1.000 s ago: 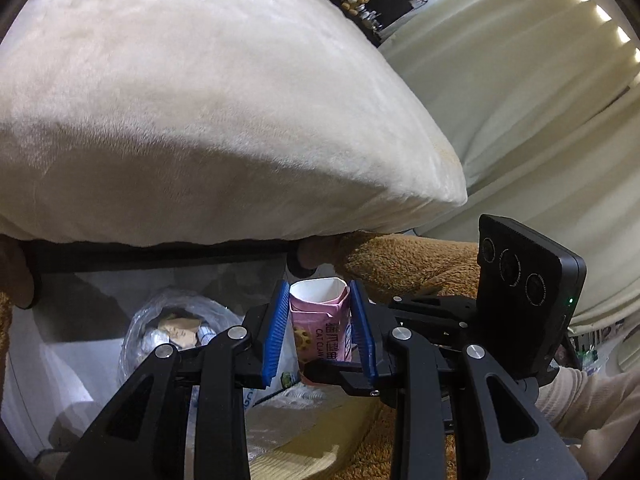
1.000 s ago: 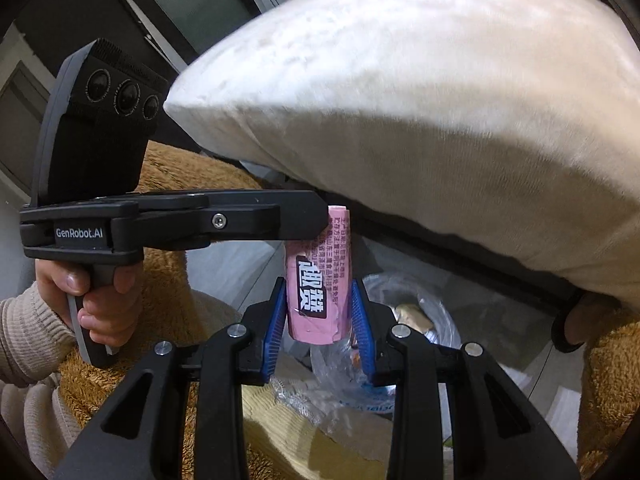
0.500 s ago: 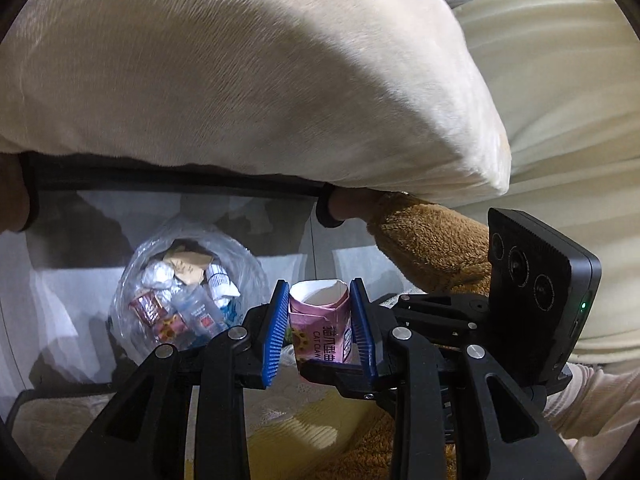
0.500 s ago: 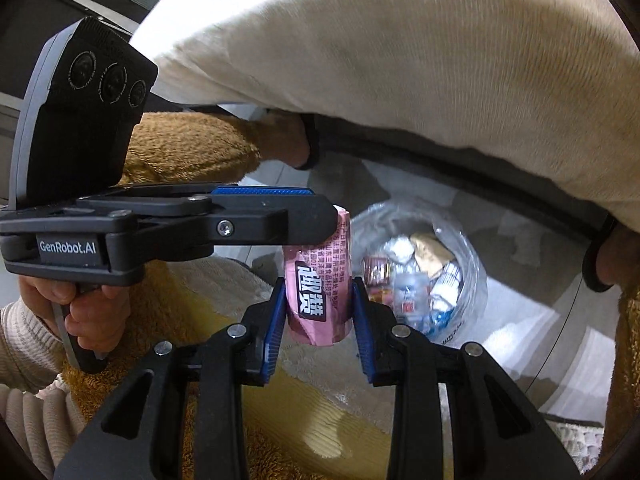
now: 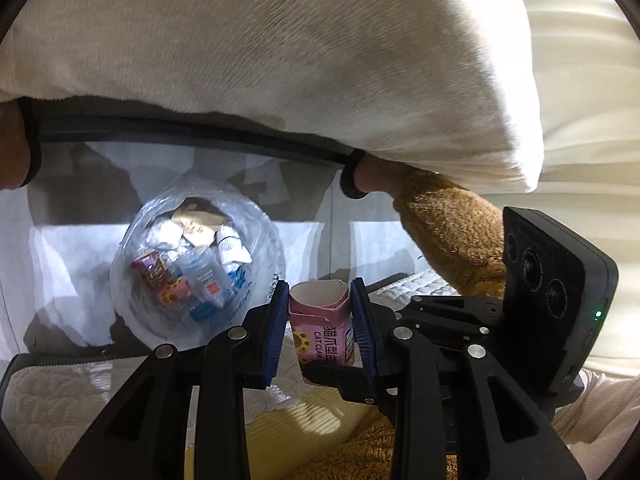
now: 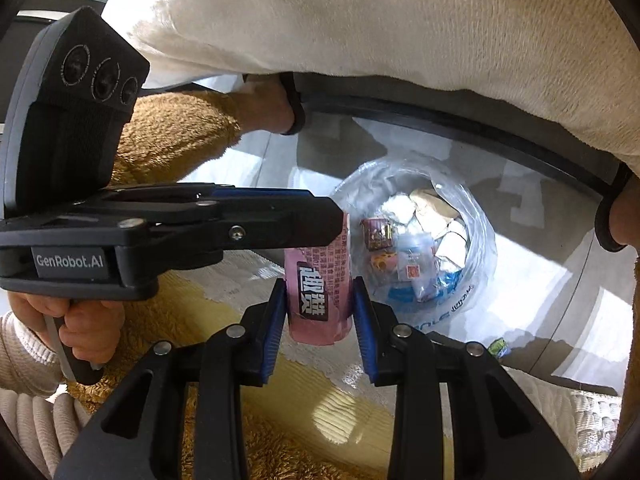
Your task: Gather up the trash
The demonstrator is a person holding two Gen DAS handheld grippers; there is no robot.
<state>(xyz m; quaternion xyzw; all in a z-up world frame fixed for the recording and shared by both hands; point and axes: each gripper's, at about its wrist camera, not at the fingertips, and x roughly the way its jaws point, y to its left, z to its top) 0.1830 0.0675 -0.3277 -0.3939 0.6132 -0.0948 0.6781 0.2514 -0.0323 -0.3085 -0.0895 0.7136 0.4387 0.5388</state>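
Both grippers are clamped on the same pink carton. Seen from the left wrist, the left gripper (image 5: 320, 328) squeezes the carton (image 5: 322, 326) between its blue pads (image 5: 275, 332), open top facing the camera, while the right gripper (image 5: 400, 364) reaches in from 3 o'clock and pinches the carton lower down. Seen from the right wrist, the right gripper (image 6: 319, 320) grips the carton (image 6: 318, 296) at its lower end, and the left gripper (image 6: 224, 226) comes across from 9 o'clock, closed on the upper part (its handle is in a hand (image 6: 86, 330) at 8 o'clock).

Beyond the carton sits a trash bag (image 5: 132, 280), clear plastic, at 10 o'clock from the left gripper and at 2 o'clock in the right view (image 6: 476, 240). It holds wrappers, small boxes and a plastic bottle (image 5: 204, 276). The carton is well above and beside the bag's opening, not inside it.

A cream cushion (image 5: 280, 60) fills the upper half of both views. Brown fleece (image 6: 172, 132) and a yellow mat (image 6: 332, 408) lie below.
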